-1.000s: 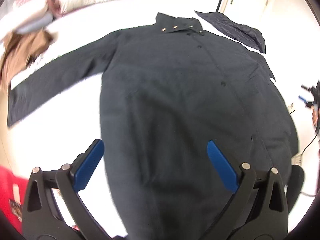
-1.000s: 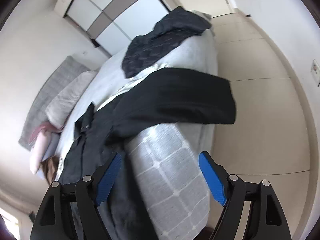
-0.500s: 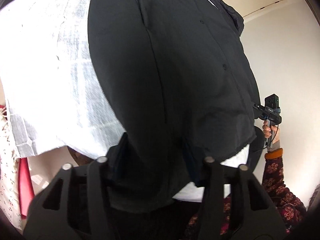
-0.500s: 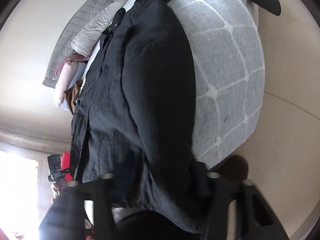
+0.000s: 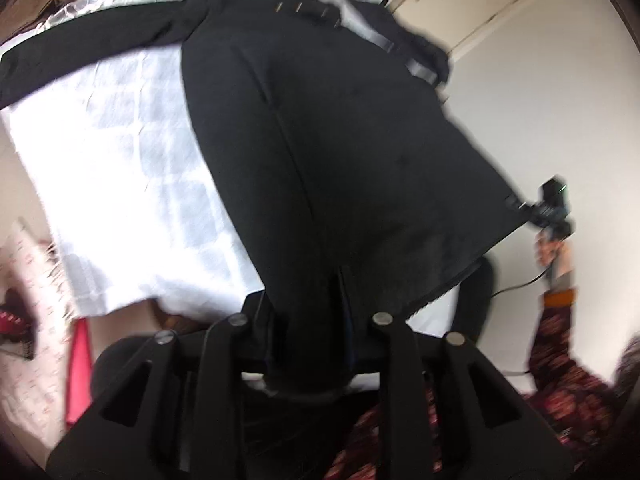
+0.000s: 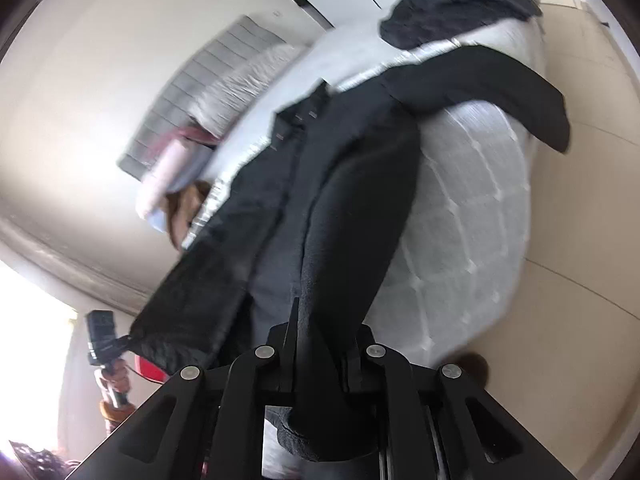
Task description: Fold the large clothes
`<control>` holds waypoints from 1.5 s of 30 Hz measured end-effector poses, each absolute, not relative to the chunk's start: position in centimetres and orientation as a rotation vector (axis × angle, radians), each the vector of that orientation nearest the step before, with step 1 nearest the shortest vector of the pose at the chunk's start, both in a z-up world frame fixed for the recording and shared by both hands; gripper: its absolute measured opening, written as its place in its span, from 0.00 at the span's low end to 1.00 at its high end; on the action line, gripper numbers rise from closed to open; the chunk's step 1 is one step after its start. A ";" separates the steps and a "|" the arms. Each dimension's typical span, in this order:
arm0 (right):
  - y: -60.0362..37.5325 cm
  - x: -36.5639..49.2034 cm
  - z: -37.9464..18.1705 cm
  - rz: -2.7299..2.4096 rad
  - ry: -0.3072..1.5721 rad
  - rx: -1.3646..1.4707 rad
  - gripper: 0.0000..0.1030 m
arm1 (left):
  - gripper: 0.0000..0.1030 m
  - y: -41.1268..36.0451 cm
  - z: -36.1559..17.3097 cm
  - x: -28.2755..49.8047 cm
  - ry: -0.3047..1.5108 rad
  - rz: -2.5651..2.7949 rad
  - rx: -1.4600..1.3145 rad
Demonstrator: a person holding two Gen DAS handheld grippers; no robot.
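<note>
Item: long black coat (image 5: 328, 128), lying front-up on a bed with a white quilted cover (image 5: 120, 168), collar with small metal snaps at the far end, one sleeve (image 5: 84, 52) stretching out flat to the left, the other sleeve (image 6: 492, 84) draping over the right edge of the mattress. Hem end is hanging off the near edge and being lifted by both tools. The left gripper (image 5: 308, 344) is clenching a bunched fold of hem between its jaws, which are closing further on the cloth; the right gripper (image 6: 320, 364) is likewise pinching a thick roll of hem at the opposite corner, its jaws easing very slightly apart yet with fabric pressed between them. Handling, as judged: heavy, soft, matte woven cloth, not slippery, not fragile; it is sagging between the two holds and will likely drag on the cover. Best holds appear to be the two hem corners, gripped through doubled cloth, then carried toward the collar. Also present: a second dark garment (image 6: 460, 8) at the far corner, pillows (image 6: 240, 80), a person's patterned sleeve (image 5: 560, 352).
</note>
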State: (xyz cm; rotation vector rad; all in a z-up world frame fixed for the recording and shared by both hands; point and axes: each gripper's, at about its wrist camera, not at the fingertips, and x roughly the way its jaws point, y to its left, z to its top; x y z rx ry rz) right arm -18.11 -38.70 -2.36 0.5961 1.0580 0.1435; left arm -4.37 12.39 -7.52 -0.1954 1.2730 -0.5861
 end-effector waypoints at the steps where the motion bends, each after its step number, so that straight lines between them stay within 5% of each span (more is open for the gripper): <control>1: -39.3 -18.3 -4.7 0.085 1.143 0.602 0.18 | 0.26 12.8 -9.6 -4.5 1.349 -0.548 -0.147; 5: -41.8 -19.5 -7.9 -0.016 1.189 0.681 0.23 | 0.27 14.4 -11.4 -4.8 1.421 -0.492 -0.136; 7: -41.5 -19.4 -6.3 -0.038 1.146 0.642 0.26 | 0.38 15.5 -8.7 -4.1 1.326 -0.496 -0.172; 8: -40.9 -19.0 -5.0 -0.051 1.123 0.595 0.34 | 0.55 16.0 -7.3 -4.0 1.267 -0.495 -0.175; 10: -39.1 -17.5 -2.4 -0.057 1.057 0.496 0.58 | 0.69 16.2 -4.8 -3.1 1.142 -0.487 -0.180; 11: -38.1 -16.7 -1.5 -0.046 1.018 0.458 0.70 | 0.70 15.7 -3.8 -2.4 1.083 -0.482 -0.181; 14: -34.6 -12.8 -0.4 0.012 0.927 0.358 0.78 | 0.76 12.4 -2.8 0.8 0.983 -0.511 -0.182; 21: -25.9 -2.1 -4.0 0.083 0.939 0.182 0.80 | 0.76 4.0 -9.5 8.4 0.969 -0.457 -0.078; 27: -24.5 -0.2 -12.3 0.065 1.045 0.116 0.80 | 0.76 3.6 -15.0 4.9 1.063 -0.538 0.046; 32: -23.3 -1.5 -11.8 0.111 1.040 0.026 0.93 | 0.77 5.1 -13.3 1.1 1.124 -0.661 0.147; 36: -23.4 -0.4 -10.1 0.082 1.110 0.132 0.93 | 0.77 8.8 -11.3 2.3 1.114 -0.593 0.035; 45: -20.4 4.2 -3.5 0.074 0.940 0.114 0.93 | 0.86 21.6 -10.7 11.4 0.948 -0.033 -0.323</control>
